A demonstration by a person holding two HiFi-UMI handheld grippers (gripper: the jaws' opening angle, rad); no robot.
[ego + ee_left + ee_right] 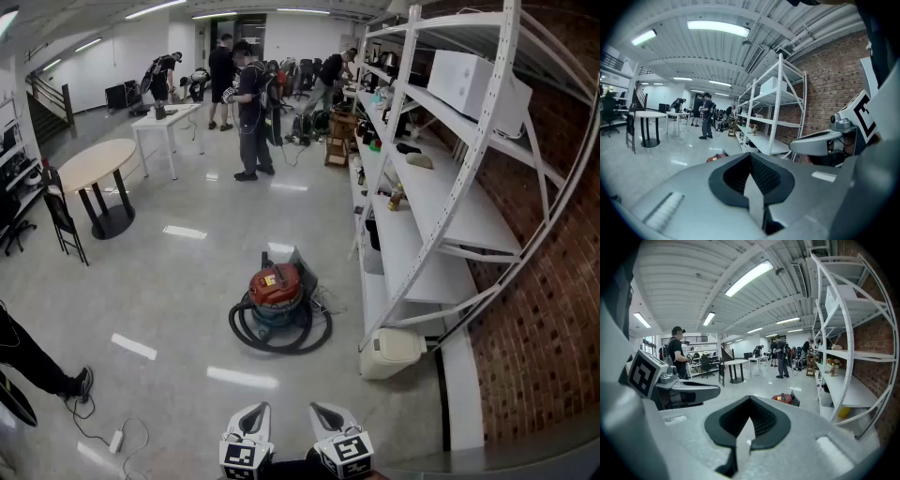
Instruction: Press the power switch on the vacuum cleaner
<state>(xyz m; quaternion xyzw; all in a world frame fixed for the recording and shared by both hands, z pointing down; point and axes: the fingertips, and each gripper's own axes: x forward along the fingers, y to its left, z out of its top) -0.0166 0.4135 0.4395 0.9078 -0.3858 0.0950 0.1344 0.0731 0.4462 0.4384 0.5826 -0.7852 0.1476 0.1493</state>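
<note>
Left gripper [251, 424] and right gripper [330, 422], side by side, each have jaws pressed together on nothing; red vacuum cleaner [276, 289] sits well ahead on floor [178, 281], near its right edge beside white shelving [412, 234].

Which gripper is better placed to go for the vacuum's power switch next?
Left, marginally. Both the left gripper and right gripper sit shut and empty near the body, far from the vacuum cleaner on the floor, which lies slightly nearer the left one's line.
</note>
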